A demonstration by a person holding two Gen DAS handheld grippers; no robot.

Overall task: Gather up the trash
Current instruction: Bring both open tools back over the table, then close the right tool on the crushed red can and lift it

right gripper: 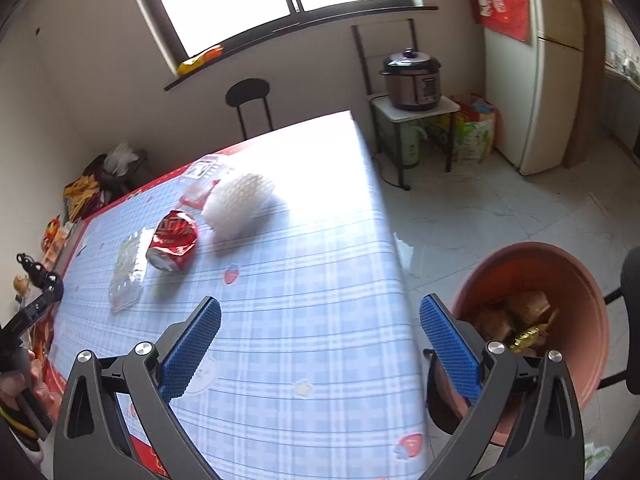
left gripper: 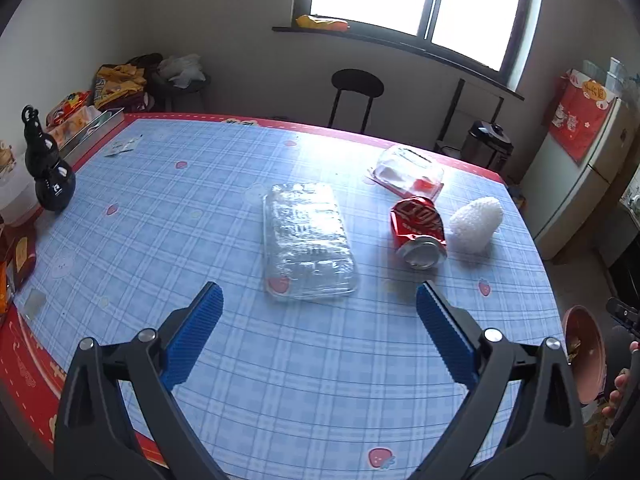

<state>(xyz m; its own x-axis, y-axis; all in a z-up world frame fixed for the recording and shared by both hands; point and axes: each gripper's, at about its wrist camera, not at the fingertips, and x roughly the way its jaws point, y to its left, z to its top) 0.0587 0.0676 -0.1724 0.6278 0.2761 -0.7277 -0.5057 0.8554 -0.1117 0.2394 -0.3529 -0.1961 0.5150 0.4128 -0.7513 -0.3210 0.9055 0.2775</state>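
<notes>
A flattened clear plastic tray (left gripper: 308, 242) lies mid-table, just ahead of my open, empty left gripper (left gripper: 320, 300). To its right lie a crushed red cola can (left gripper: 418, 232), a white foam fruit net (left gripper: 476, 220) and a clear plastic box with red inside (left gripper: 410, 172). In the right wrist view the can (right gripper: 174, 240), the foam net (right gripper: 240, 202) and the tray (right gripper: 128, 270) lie far ahead to the left. My right gripper (right gripper: 320, 316) is open and empty above the table's right edge. A pink bin (right gripper: 536, 280) with trash inside stands on the floor to its right.
The checked tablecloth (left gripper: 200, 208) covers the table. A black gourd bottle (left gripper: 48, 168), a metal tin (left gripper: 96, 128) and snack packets stand at the left edge. A black stool (left gripper: 356, 88), a rice cooker (right gripper: 412, 80) on a stand and a fridge (right gripper: 536, 60) lie beyond.
</notes>
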